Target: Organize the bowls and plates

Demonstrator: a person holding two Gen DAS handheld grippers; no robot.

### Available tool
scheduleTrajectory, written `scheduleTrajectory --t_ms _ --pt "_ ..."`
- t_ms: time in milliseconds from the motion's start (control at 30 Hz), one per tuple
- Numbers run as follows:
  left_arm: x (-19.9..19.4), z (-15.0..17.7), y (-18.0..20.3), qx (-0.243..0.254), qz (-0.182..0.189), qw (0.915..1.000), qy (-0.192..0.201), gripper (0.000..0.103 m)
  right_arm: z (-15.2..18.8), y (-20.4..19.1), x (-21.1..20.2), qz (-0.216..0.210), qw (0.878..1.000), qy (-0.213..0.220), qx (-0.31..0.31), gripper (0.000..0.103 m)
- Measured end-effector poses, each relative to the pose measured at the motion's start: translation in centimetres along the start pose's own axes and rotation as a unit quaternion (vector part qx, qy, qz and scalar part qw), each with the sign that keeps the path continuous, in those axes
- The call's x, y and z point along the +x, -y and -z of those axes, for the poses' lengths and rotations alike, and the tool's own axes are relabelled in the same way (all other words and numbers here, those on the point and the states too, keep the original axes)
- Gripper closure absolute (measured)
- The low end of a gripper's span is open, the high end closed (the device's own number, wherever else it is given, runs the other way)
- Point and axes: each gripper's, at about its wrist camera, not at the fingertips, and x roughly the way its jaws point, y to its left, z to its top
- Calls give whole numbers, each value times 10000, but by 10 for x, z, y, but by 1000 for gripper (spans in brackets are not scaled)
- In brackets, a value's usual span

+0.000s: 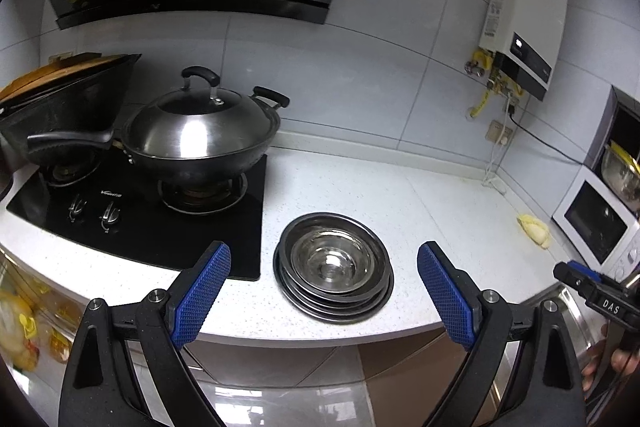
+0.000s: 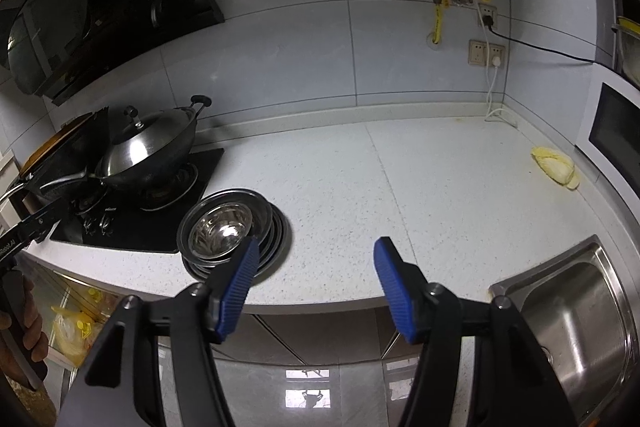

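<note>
Steel stack: nested stainless plates with a bowl (image 1: 334, 261) on top, sitting on the white speckled counter (image 1: 432, 203) near its front edge, just right of the black gas hob (image 1: 160, 227).
Left gripper (image 1: 324, 291): jaws wide, nothing between the blue pads, hovering short of the stack and aimed at it.
Right gripper (image 2: 314, 285): jaws fairly wide and empty, off to the right of the stack.
Step in hand: likely stacking done or nearly so; no loose dish visible anywhere on the counter.
Next move: if the stack must shift, calls for a two-sided hold low on the bottom plate rim, lifted level so the bowl stays seated.
Edges: counter lip close in front; hob edge tight on the left.
Open room: broad bare counter rightward, toward the sink (image 2: 576, 311) and the yellow leafy vegetable (image 2: 554, 167).
</note>
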Motion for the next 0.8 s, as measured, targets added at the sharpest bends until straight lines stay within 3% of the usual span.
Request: scheduleTrajectory --t_ms 133,267,800 --pt "-6 -2 -7 -103 -63 9999 113 6 -2 0 -4 97 9999 84 65 43" --pt "-10 -4 -11 -155 -86 9997 195 2 -3 -2 -7 229 9996 150 39 33" --pt "-18 -13 -23 -255 -209 9988 351 2 -3 -4 0 259 9996 44 99 32"
